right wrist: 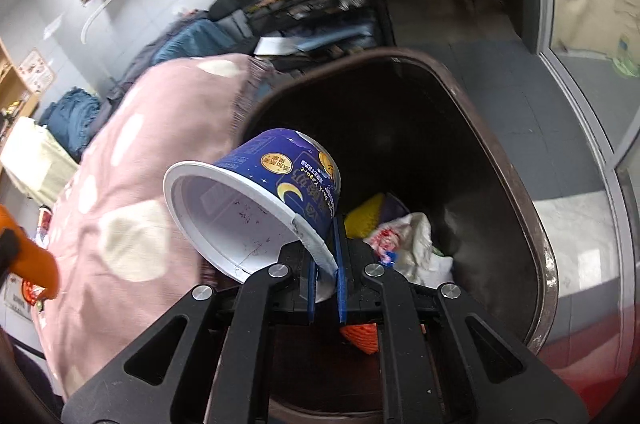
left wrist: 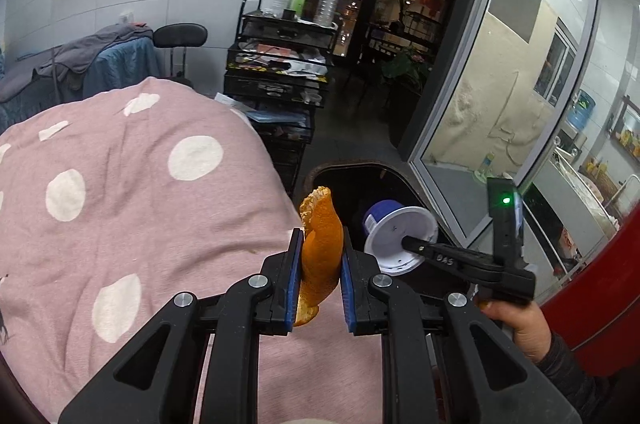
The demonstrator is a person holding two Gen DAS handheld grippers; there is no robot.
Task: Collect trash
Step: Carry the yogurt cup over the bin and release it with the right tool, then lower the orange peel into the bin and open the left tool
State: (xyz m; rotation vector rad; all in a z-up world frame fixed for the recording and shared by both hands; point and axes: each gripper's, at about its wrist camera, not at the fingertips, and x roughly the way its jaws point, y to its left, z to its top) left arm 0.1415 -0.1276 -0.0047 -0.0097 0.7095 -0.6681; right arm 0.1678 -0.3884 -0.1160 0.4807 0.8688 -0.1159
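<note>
My left gripper (left wrist: 320, 244) is shut on an orange peel (left wrist: 320, 248), held upright over the edge of the pink dotted cover, beside the dark trash bin (left wrist: 352, 172). My right gripper (right wrist: 324, 224) is shut on the rim of a blue and white yogurt cup (right wrist: 260, 204), tilted on its side over the open mouth of the brown bin (right wrist: 536, 216). The cup (left wrist: 396, 236) and right gripper (left wrist: 416, 246) also show in the left wrist view. Inside the bin lie a yellow wrapper (right wrist: 366, 212) and crumpled white paper (right wrist: 412, 244).
A pink cover with white dots (left wrist: 120, 192) fills the left. A black wire cart with bottles (left wrist: 280, 64) stands behind it. A glass door (left wrist: 500, 84) is on the right. A red object (left wrist: 600, 284) borders the bin at the right.
</note>
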